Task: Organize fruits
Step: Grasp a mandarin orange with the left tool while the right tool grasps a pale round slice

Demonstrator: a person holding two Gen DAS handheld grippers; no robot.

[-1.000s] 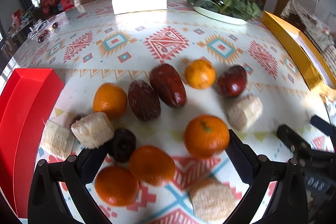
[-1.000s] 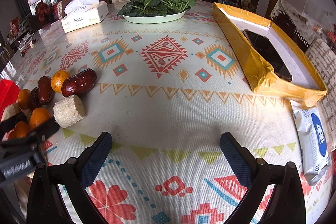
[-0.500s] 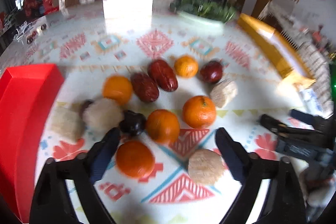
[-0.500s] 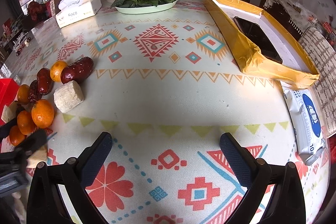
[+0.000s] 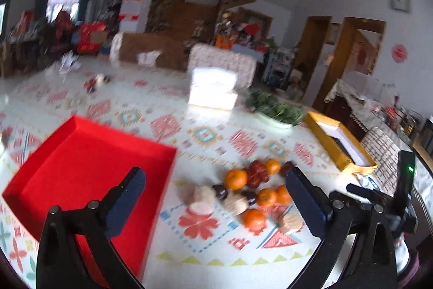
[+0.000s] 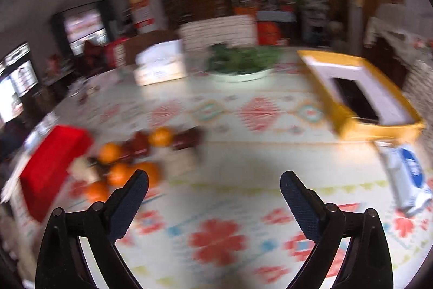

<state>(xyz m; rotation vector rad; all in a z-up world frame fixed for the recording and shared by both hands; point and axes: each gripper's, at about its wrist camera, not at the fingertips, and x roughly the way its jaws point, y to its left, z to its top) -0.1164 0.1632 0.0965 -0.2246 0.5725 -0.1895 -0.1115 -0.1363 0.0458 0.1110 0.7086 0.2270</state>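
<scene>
Blurring fruit pile (image 6: 135, 161), red tray (image 5: 89, 172) cropped

Left gripper (image 5: 215, 182) is up off the table, jaws spread wide, nothing between the pads, both fingers (image 5: 127, 194) reaching forward and down. Right gripper (image 6: 214, 182) is the same story: jaws wide apart, empty, held above the surface. From the left wrist view the right gripper shows at the far right edge, black body with a green light lit, level with the left and well apart from it.
</scene>
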